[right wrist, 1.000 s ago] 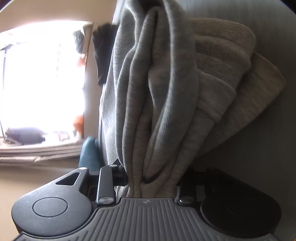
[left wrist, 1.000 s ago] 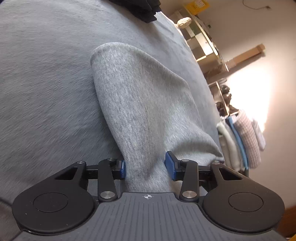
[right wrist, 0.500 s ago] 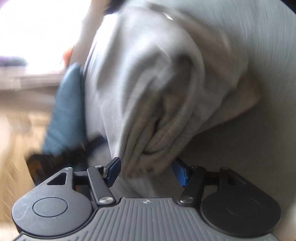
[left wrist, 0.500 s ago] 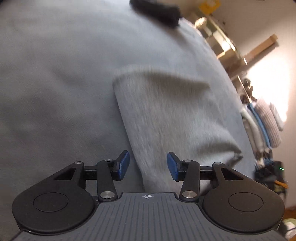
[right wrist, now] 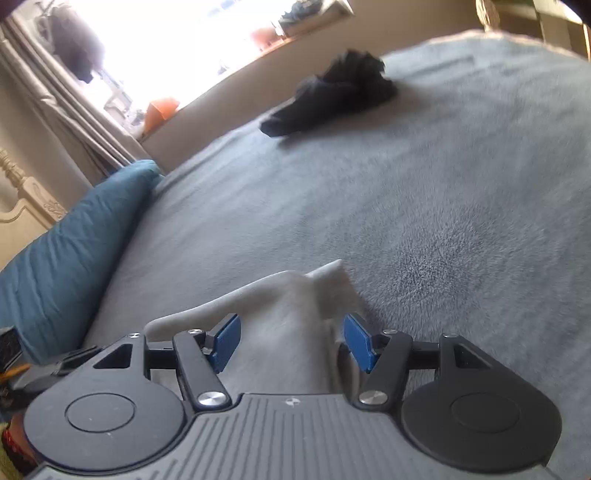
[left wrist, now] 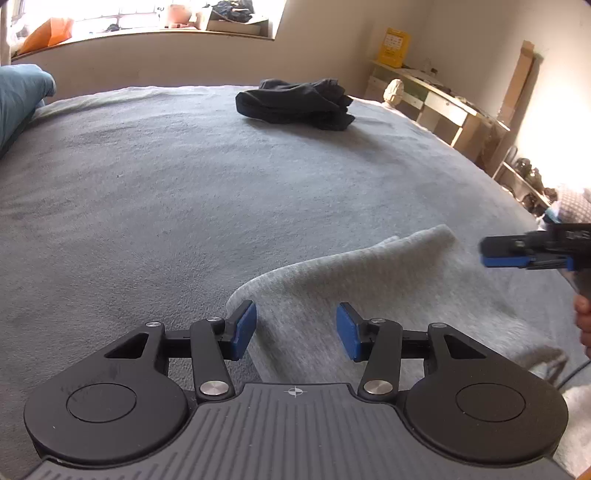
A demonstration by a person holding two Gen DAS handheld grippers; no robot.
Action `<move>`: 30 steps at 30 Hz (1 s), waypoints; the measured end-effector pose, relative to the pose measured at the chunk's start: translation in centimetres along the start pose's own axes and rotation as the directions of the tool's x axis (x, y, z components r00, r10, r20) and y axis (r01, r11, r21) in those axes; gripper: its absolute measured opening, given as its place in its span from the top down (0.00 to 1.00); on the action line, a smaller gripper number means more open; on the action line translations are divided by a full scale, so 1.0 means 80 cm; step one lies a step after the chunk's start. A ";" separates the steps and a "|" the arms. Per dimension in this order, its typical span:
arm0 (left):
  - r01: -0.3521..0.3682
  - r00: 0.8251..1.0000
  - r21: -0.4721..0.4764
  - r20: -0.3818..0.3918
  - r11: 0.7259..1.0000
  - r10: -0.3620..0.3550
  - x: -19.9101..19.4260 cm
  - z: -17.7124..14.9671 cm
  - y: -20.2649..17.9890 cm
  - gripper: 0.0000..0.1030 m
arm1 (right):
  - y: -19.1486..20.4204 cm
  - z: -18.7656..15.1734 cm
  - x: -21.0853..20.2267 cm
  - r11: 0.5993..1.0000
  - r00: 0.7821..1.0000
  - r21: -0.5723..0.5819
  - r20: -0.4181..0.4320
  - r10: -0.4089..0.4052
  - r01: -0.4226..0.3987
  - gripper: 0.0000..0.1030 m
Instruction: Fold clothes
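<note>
Left gripper [left wrist: 295, 332]: its jaws are opening; the blue pads stand apart with the grey garment lying under the gap, neither pad pressing on it.
Right gripper [right wrist: 291, 343]: jaws spread wide, pads clear of the cloth that lies between them; it grips nothing. In the left wrist view it [left wrist: 506, 256] shows at the right edge, above the garment, with a bit of the person's hand [left wrist: 583, 317] below it.
Grey garment [left wrist: 369, 291]: light grey knit, lying loose on the bed just ahead of both grippers, one folded edge running away to the right; in the right wrist view a corner [right wrist: 325, 288] sticks up between the pads.
Bed cover [left wrist: 184, 177]: darker grey, fleecy, spread over the whole bed.
Black garment [left wrist: 295, 103]: bunched in a heap at the far side of the bed, well apart from the grey one.
Blue pillow [right wrist: 74, 251]: at the left edge of the bed.
Window sill [left wrist: 147, 35]: behind the bed, brightly lit, with clutter on it.
Shelves [left wrist: 443, 107]: against the wall on the right.
</note>
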State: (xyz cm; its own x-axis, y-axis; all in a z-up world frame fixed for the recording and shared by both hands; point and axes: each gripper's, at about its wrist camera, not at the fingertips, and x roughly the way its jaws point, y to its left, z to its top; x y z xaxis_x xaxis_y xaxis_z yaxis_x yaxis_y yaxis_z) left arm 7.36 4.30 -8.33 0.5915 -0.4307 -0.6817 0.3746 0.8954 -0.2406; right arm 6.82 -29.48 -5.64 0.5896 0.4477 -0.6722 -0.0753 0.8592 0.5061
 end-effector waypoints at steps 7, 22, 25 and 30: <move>-0.012 1.000 0.013 0.021 1.000 0.012 0.017 -0.010 0.005 0.49 | -0.024 0.004 0.061 0.995 0.996 0.054 -0.028 0.081 -0.079 0.79; -0.048 0.996 0.047 0.071 0.998 0.045 0.031 -0.007 -0.017 0.49 | -0.043 0.019 0.067 0.994 0.989 0.026 0.107 0.102 -0.105 0.91; -0.080 0.993 0.099 0.093 0.992 0.071 0.037 -0.018 -0.025 0.48 | -0.055 0.013 0.083 0.997 0.996 0.033 0.063 0.069 -0.071 0.89; -0.114 0.987 0.158 0.130 0.981 0.094 0.022 -0.017 -0.036 0.47 | -0.065 0.018 0.067 0.995 0.997 0.093 0.080 0.022 -0.029 0.76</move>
State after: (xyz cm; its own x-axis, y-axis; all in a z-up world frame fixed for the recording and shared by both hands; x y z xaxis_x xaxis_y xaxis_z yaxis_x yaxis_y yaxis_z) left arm 6.39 1.13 -9.77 0.7119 -0.3557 -0.6055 0.4130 0.9095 -0.0487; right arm 11.49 -31.93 -11.10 0.6502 0.4452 -0.6156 -0.0172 0.8188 0.5739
